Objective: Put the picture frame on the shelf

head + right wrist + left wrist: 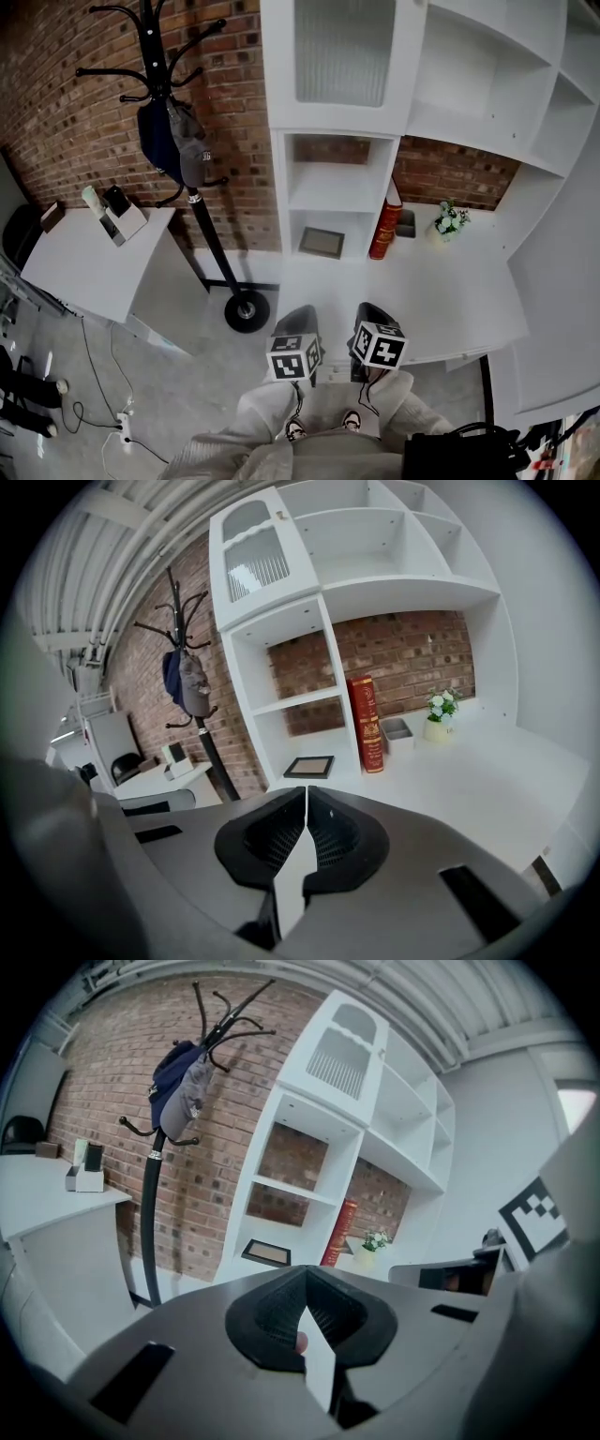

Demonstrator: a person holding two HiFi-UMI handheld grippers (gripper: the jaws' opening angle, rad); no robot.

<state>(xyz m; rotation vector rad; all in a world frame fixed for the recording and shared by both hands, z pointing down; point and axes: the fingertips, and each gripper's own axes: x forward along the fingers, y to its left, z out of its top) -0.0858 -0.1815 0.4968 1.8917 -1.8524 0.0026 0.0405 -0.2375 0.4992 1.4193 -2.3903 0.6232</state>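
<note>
since the picture frame (322, 242) lies flat in the lowest opening of the shelf unit (281, 178), just left of the red book (385, 225), the main risk i see is in the pick-up: a thin frame lying flush on the white surface gives the jaws no edge to bite. the left gripper (298, 323) and the right gripper (375, 319) are both held low near the person's body, well in front of the red book. each gripper view shows its jaws pressed together with nothing between them, so neither can take anything until it opens. if a jaw is pushed at the frame's near edge, the frame would likely slide back toward the brick wall behind the red book. it could also skate sideways into the book, which stands on end and could topple. the opening looks low, so a gripper reaching in could knock the board above it. lifting by one edge with a single gripper may let the frame swing or slip out, and a drop could crack any glass in it. just right of the red book a small grey tray (405, 223) and a flower pot (448, 222) stand close enough to be clipped on a wide swing. whether the frame already counts as placed, i cannot tell.
</note>
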